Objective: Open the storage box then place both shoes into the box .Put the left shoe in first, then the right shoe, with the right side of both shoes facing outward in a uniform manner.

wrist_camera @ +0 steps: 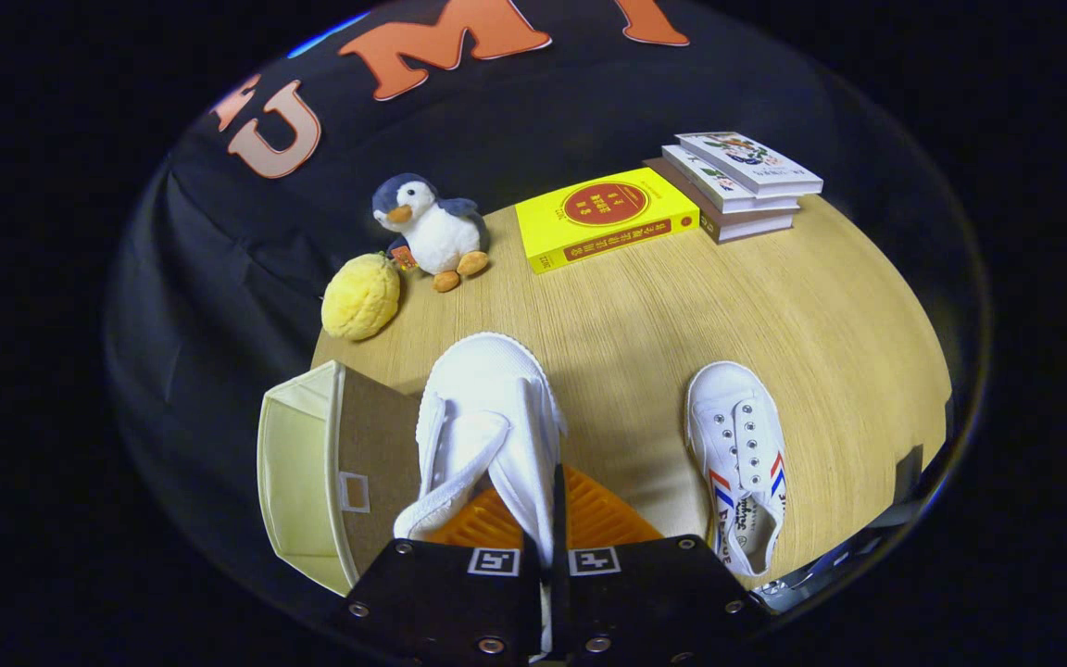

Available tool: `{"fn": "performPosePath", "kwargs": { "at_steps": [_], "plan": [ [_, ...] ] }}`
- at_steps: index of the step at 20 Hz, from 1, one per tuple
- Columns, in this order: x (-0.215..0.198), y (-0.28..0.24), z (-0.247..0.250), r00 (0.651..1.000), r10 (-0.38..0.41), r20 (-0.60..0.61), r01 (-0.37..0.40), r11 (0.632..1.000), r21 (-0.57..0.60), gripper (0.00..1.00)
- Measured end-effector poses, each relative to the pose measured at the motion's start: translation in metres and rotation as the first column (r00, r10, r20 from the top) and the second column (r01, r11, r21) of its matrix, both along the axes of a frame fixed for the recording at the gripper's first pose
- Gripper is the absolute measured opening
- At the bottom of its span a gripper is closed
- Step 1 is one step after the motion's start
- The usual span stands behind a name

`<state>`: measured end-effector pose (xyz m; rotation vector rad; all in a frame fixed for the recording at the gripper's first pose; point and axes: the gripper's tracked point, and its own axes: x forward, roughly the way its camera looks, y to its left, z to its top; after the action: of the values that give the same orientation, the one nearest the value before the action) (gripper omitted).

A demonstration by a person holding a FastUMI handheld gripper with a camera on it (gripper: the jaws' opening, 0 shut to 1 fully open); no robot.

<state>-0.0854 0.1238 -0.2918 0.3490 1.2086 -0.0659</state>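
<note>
My jaws are clamped on a white canvas shoe (487,426), seemingly lifted, just beside the open cream fabric storage box (297,472); bare wooden counter (645,324) separates it from the striped white shoe (742,459).

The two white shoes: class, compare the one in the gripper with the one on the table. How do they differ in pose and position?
The held shoe is off the table, pinched between the fingers of the gripper, next to the open storage box; the other shoe lies flat on the wooden table beside the fingers. The held shoe is turned on its side; the other shoe shows its laced top with striped sides. Both are white and point away from the gripper.
</note>
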Motion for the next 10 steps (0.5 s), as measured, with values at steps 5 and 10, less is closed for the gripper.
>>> {"fn": "performPosePath", "kwargs": {
  "at_steps": [5, 10],
  "plan": [
    [0.014, 0.031, 0.045, 0.999, 0.03, 0.02, -0.031, 0.999, 0.032, 0.05],
    [0.021, 0.084, 0.051, 0.996, 0.08, 0.03, -0.082, 0.994, 0.069, 0.05]
  ]
}}
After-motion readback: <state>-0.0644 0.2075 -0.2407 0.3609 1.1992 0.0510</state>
